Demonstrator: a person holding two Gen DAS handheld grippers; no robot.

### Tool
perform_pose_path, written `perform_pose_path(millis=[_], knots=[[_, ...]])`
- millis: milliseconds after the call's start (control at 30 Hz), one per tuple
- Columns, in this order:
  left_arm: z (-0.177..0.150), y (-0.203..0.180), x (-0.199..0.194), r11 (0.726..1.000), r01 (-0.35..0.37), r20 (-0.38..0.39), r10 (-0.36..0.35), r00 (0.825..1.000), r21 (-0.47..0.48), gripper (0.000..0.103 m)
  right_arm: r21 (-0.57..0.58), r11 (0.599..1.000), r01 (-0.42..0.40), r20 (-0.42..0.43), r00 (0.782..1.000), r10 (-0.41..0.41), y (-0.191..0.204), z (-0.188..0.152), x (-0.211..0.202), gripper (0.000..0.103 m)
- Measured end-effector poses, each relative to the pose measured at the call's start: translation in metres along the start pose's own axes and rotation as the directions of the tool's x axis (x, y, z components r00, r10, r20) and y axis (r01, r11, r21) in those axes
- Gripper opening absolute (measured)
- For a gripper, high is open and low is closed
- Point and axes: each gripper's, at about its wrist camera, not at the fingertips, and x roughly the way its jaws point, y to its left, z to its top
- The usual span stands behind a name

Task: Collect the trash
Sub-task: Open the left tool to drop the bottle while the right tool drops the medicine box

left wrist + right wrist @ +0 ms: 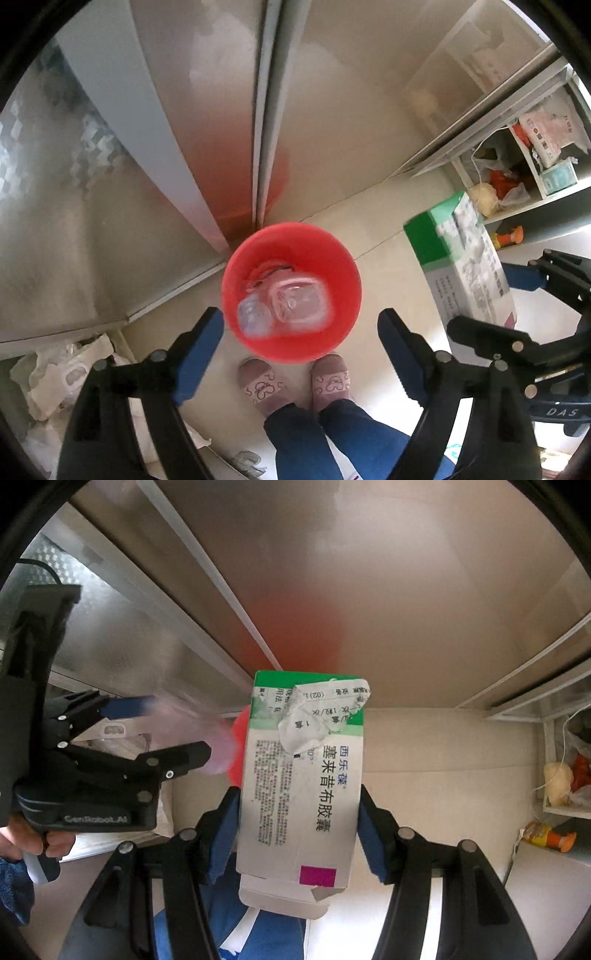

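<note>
A red bin (291, 291) stands on the pale floor against steel cabinet doors, with clear plastic containers (284, 306) inside. My left gripper (301, 354) is open and empty above the bin's near rim. My right gripper (299, 830) is shut on a white and green medicine box (299, 786) with a torn top flap. In the left wrist view the box (461, 258) hangs to the right of the bin, held by the right gripper (495, 299). In the right wrist view the left gripper (166, 727) is at left, and the bin (240, 742) shows only as a red edge behind the box.
Steel cabinet doors (207, 122) rise behind the bin. An open shelf unit (528, 166) with bags and packets stands at right. White plastic bags (62, 376) lie on the floor at left. The person's slippered feet (295, 380) stand just before the bin.
</note>
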Motion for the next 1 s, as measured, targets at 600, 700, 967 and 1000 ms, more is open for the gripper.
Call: perform_pose_path(millis=[600, 700, 967, 1000], knots=[[-0.004, 0.013, -0.011, 0.992, -0.124, -0.003, 0.124, 0.992, 0.032, 0.096, -0.029, 0.999, -0.034, -0.041, 0.999, 0.033, 0.0, -0.006, 0.008, 0.057], [-0.008, 0.021, -0.012, 0.991, -0.135, 0.004, 0.135, 0.991, 0.007, 0.103, -0.041, 0.998, -0.039, -0.046, 0.998, 0.037, 0.002, -0.004, 0.012, 0.057], [-0.016, 0.037, -0.013, 0.989, -0.144, -0.022, 0.144, 0.989, -0.026, 0.103, -0.041, 0.998, -0.037, -0.061, 0.998, 0.035, 0.002, 0.006, 0.006, 0.058], [-0.018, 0.037, -0.013, 0.989, -0.147, -0.025, 0.146, 0.989, -0.026, 0.103, -0.032, 0.999, -0.031, -0.065, 0.997, 0.029, 0.001, 0.004, 0.006, 0.058]])
